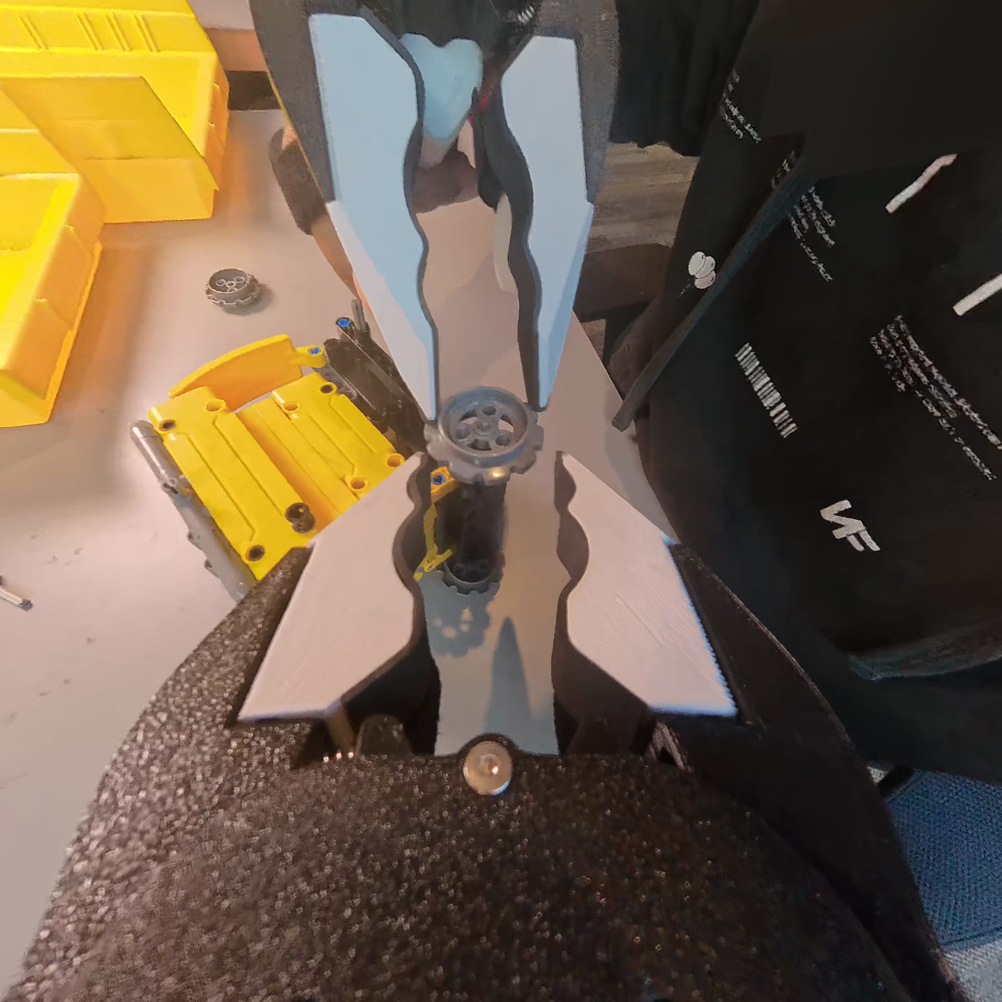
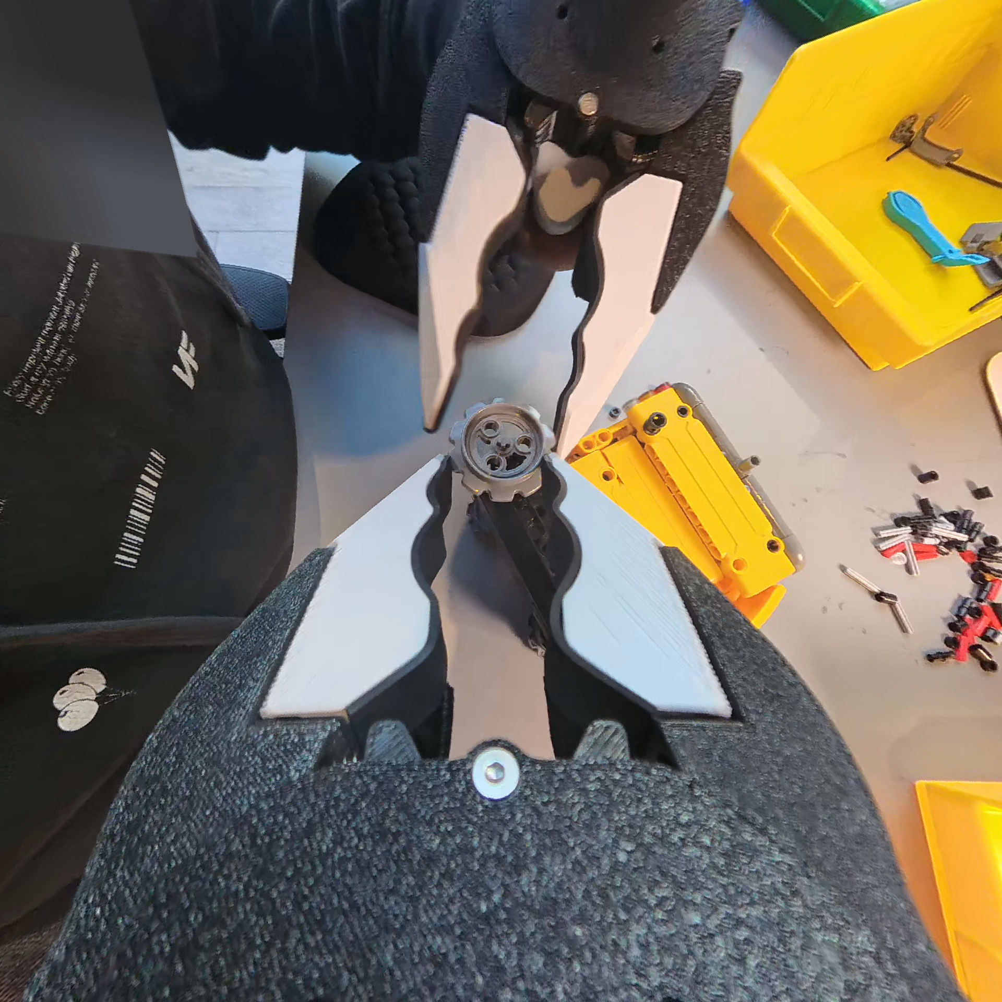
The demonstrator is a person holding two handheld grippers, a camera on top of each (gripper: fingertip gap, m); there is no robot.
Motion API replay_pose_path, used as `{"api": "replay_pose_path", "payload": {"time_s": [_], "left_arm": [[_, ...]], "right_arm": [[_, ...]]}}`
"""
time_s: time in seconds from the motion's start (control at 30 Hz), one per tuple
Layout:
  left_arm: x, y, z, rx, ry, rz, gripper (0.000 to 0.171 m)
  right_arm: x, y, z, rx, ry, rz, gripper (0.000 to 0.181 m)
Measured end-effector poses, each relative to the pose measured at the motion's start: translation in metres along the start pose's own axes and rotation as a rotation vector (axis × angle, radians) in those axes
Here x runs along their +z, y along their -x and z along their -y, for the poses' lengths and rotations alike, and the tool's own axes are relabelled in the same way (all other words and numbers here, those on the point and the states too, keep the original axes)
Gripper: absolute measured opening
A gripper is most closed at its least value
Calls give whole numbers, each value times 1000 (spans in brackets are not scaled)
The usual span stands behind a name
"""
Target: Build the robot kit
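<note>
A grey toothed wheel [image 1: 482, 434] [image 2: 501, 453] sits on top of an upright black track piece [image 1: 477, 520] [image 2: 520, 553] that joins a yellow brick-built model [image 1: 271, 461] [image 2: 705, 504] lying on the table. My right gripper [image 2: 494, 461] is shut on the wheel's rim; in the left wrist view it [image 1: 488, 412] reaches in from the far side. My left gripper [image 1: 490, 461] is open, and its tips straddle the same wheel from the opposite side. It also shows in the right wrist view [image 2: 494, 434]. A second toothed wheel [image 1: 470, 575] sits at the track piece's lower end.
A loose toothed wheel [image 1: 238, 290] lies on the table [image 1: 81, 596]. Yellow bins [image 1: 81, 190] [image 2: 867, 190] stand nearby, one holding a blue tool [image 2: 916, 227]. Several small pins [image 2: 954, 569] lie in a heap. A yellow tray [image 2: 965, 894] sits close by. A person in a black shirt [image 1: 840, 379] [image 2: 108, 434] is at the table's edge. The grippers are tip to tip, or close to it.
</note>
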State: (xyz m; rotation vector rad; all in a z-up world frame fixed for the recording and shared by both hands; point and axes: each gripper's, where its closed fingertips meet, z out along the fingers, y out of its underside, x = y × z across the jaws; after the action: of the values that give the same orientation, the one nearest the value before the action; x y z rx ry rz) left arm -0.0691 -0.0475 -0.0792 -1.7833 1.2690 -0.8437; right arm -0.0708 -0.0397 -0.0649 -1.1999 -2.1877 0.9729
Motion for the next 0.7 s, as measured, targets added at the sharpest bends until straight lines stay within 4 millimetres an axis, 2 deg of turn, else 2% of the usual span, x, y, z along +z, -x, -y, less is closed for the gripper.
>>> {"api": "replay_pose_path", "payload": {"time_s": [0.07,0.13,0.3,0.53,0.7], "left_arm": [[-5,-4,-4,20,-5,22,51],[-16,-5,-2,36,-48,54,48],[-41,12,3,23,-185,172,44],[-34,27,-5,-5,-307,193,38],[-37,34,-9,-45,-373,219,36]], "right_arm": [[-1,1,0,-7,1,-5,34],[-1,2,-1,-6,5,-6,35],[-2,2,-1,1,5,-17,35],[0,0,-1,8,18,-69,36],[2,-2,1,37,7,-101,34]]}}
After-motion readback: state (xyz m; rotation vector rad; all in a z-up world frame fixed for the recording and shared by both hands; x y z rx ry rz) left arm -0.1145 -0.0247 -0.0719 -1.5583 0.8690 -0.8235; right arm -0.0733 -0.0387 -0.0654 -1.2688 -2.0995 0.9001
